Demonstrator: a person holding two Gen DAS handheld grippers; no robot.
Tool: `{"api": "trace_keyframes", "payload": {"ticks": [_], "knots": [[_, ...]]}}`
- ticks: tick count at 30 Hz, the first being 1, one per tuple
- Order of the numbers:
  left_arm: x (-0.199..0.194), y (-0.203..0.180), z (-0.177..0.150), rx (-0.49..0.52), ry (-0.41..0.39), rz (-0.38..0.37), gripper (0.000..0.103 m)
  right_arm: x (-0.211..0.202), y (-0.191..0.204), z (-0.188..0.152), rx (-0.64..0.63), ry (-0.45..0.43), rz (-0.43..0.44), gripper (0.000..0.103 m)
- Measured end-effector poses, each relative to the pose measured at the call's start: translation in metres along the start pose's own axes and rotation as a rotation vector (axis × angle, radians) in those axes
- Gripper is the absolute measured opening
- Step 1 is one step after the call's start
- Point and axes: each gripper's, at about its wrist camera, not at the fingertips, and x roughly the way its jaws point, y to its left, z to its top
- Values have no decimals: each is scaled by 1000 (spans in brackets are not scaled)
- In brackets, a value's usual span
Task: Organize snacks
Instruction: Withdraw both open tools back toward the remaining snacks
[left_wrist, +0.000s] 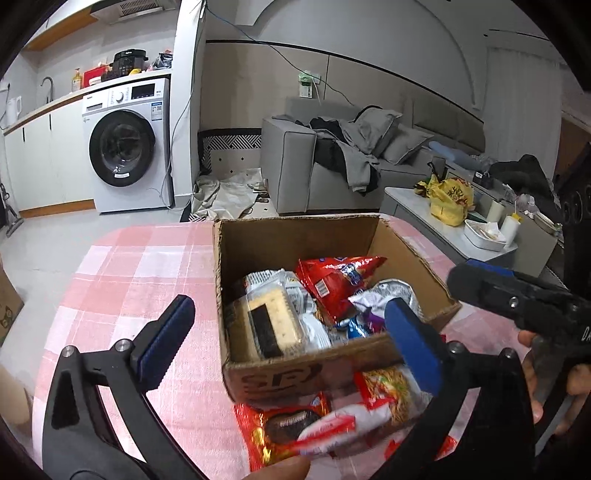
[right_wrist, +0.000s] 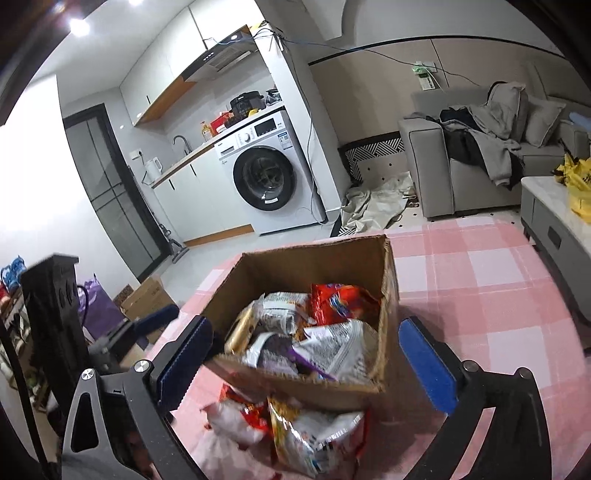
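Pink checked tablecloth (left_wrist: 147, 266); both tongs (left_wrist: 291, 332) (right_wrist: 314, 354) wide-spread, level over snack box (left_wrist: 295, 236).

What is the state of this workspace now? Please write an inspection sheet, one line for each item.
Surface: table with pink checked cloth.
Job's things: open cardboard box on the cloth, holding a red bag, a clear cracker pack and other packets; several loose packets lie on the cloth in front of the box.
Clutter: nothing seen on the cloth besides these.
Grippers: left gripper open, empty; right gripper open, empty.
Cables: blue cable along the wall.
Surroundings: washing machine, grey sofa with clothes, low table with yellow bag.
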Motion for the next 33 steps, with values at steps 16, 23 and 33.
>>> {"api": "trace_keyframes", "payload": {"ticks": [16,23,33], "knots": [[-92,17,-51,-5,32,36,103,-48,27,-42,-101,23,0,103],[-115,16,-75,27,40,41,103,-53,32,-64,-131,45,-6,103],[-105,13,-89,21,97,37,103,-44,27,-98,-128,129,-1,103]]}}
